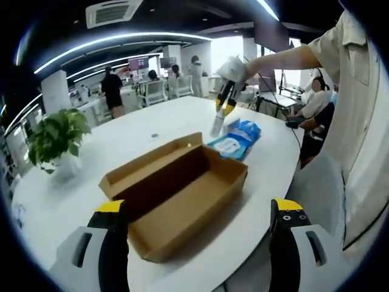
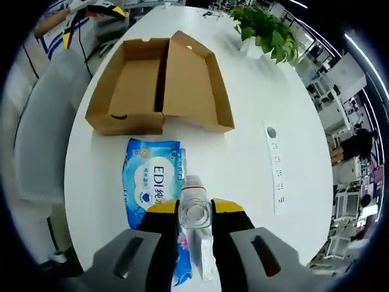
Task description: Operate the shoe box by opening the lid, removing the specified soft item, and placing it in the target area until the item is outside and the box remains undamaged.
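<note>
The brown cardboard shoe box lies open on the white table, lid folded back, with nothing visible inside it. A blue soft pack of wipes lies flat on the table just past the box. My left gripper hovers over the near end of the box, jaws wide apart and holding nothing. My right gripper, held by a person's hand, hangs above the pack. In the right gripper view the right gripper is shut on a clear plastic bottle, directly over the wipes pack, with the box beyond.
A potted plant stands at the table's left end. A white power strip lies beside the pack. A grey chair sits at the table's edge next to the person. Other people and desks fill the room behind.
</note>
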Action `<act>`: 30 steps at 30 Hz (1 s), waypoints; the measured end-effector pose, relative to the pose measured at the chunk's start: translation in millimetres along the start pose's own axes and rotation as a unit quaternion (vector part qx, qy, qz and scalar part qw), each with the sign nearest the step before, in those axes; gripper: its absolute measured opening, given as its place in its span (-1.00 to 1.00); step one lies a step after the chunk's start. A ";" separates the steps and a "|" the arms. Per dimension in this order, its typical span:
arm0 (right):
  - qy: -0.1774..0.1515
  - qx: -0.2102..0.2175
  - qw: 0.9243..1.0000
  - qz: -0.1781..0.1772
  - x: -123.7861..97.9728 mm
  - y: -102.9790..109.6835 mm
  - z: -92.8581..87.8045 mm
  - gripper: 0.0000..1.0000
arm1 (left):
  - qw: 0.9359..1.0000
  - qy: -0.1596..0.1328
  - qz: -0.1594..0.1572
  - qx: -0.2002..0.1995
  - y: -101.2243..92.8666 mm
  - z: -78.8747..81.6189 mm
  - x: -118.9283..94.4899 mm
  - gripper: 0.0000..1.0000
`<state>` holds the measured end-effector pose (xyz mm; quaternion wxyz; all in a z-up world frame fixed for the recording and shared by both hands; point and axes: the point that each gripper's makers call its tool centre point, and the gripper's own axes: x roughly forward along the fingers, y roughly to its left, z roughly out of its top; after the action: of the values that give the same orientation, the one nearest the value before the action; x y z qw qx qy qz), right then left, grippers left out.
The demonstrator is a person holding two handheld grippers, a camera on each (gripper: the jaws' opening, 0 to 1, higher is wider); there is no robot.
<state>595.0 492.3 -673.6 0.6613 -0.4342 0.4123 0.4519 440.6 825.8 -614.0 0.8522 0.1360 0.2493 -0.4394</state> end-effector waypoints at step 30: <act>0.073 0.014 0.996 0.051 43.3 -9.5 -1.5 -0.65 | 0.999 -0.003 0.015 -0.031 13.0 -7.3 1.8 0.96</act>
<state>614.8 499.2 -712.6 0.6119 -0.4352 0.4869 0.4461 449.9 835.5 -621.0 0.8634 0.1119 0.2582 -0.4188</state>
